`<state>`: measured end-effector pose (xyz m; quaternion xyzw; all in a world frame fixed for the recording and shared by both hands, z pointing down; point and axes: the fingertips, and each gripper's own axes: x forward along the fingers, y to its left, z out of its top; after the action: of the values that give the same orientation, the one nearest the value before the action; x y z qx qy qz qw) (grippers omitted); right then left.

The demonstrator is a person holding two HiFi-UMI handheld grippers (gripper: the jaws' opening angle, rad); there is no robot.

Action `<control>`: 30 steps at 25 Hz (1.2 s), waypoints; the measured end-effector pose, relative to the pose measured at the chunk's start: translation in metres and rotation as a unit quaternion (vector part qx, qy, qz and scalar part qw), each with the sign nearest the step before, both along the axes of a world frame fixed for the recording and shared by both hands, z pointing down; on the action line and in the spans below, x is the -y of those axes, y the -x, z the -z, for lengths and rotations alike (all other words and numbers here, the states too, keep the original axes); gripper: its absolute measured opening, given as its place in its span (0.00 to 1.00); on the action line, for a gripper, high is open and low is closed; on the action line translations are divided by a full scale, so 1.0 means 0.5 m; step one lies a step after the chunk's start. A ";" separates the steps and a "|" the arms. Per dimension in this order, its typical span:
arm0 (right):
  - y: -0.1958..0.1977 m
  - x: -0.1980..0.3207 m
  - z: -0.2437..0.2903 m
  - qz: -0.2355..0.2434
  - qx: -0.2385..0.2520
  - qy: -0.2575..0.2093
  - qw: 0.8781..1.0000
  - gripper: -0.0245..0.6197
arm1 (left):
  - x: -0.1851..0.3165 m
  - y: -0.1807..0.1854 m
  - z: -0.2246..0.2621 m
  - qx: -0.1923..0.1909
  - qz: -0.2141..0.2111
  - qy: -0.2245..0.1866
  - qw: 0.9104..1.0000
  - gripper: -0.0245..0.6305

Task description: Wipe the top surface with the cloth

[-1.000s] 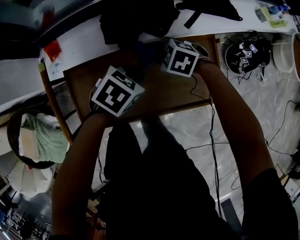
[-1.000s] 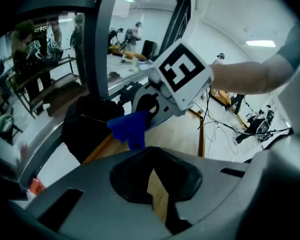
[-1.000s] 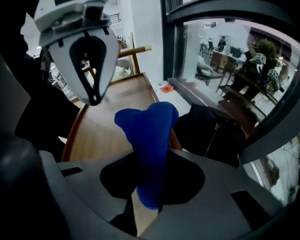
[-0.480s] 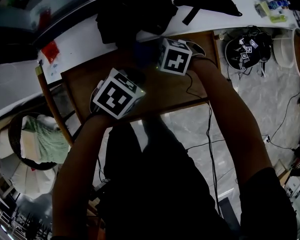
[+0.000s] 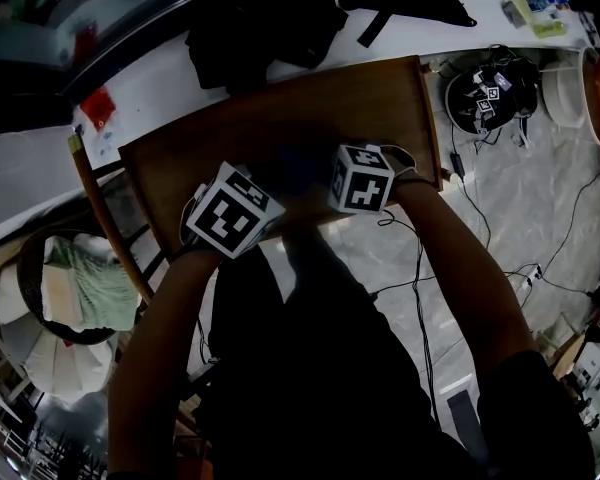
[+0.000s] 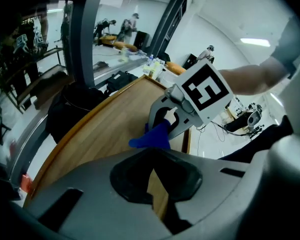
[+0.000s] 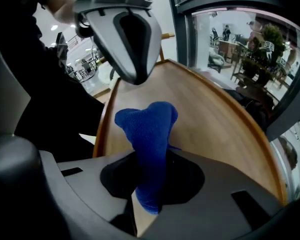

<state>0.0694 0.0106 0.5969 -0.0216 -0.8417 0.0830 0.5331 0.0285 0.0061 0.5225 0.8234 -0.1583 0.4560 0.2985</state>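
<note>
- Right gripper [image 7: 149, 186] jaws clenched on the blue cloth [image 7: 147, 126] at frame centre, wooden tabletop [image 7: 210, 119] behind.
- Left gripper [image 6: 155, 186] jaws pressed together, holding nothing, at lower centre.

Beneath you, a pale marble floor [image 5: 510, 218] strewn with cables [image 5: 570, 238]; ahead, a white ledge [image 5: 180, 83], glass walls [image 7: 240, 49] and ceiling lights [image 6: 253, 42].

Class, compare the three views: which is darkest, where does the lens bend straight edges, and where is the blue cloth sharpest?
Head view: darkest, underexposed, the person's body almost black, the cloth only a dim smudge. Left gripper view: brighter; the table edge bows from wide-angle distortion; a ceiling light glares. Right gripper view: cloth weave sharpest.
</note>
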 end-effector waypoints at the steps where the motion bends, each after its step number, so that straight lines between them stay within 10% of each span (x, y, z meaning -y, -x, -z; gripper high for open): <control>1: -0.003 -0.018 0.000 -0.001 0.002 0.004 1.000 0.18 | -0.010 -0.002 -0.002 0.000 -0.004 0.002 1.000 0.05; 30: -0.026 -0.169 0.018 0.056 -0.015 0.103 0.993 0.18 | -0.082 -0.064 0.006 -0.026 -0.057 0.022 0.998 0.05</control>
<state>0.0823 0.0950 0.5881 -0.1224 -0.8178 0.1400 0.5446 0.0606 0.0470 0.5193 0.8359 -0.0932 0.4538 0.2945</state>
